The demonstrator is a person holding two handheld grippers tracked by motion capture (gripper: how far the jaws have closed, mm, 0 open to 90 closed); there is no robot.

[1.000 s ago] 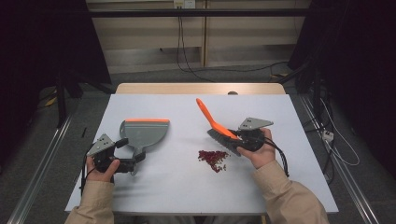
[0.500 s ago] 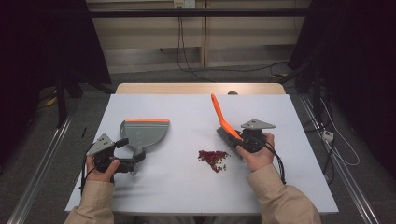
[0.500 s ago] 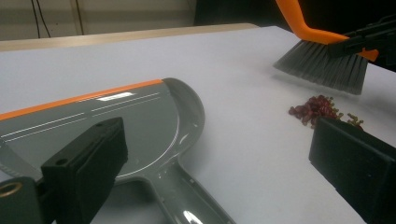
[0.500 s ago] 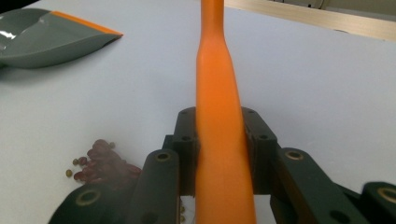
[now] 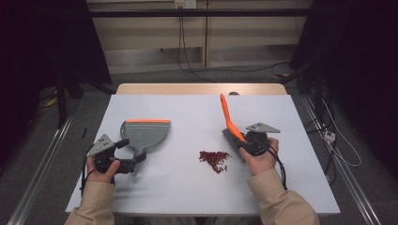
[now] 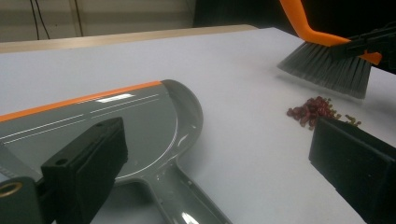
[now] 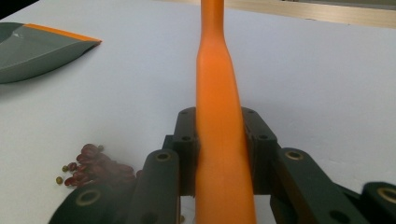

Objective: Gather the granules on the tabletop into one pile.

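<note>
Hand brush (image 5: 228,123): orange handle, grey bristles, at right of the white table (image 5: 187,117), just right of a small pile of red beans (image 5: 214,160). Long axis ran near to far, handle tip rising toward the far edge, bristles down and just above the tabletop. Clamped at the handle by the right gripper (image 5: 242,143), jaws pressed onto it. Grey dustpan (image 5: 144,133) with orange lip lay at left, lip facing far. Left gripper (image 5: 133,164) spread wide around the dustpan's handle, not pinching.

No readable text, no labels, no numbers — nothing legible anywhere
</note>
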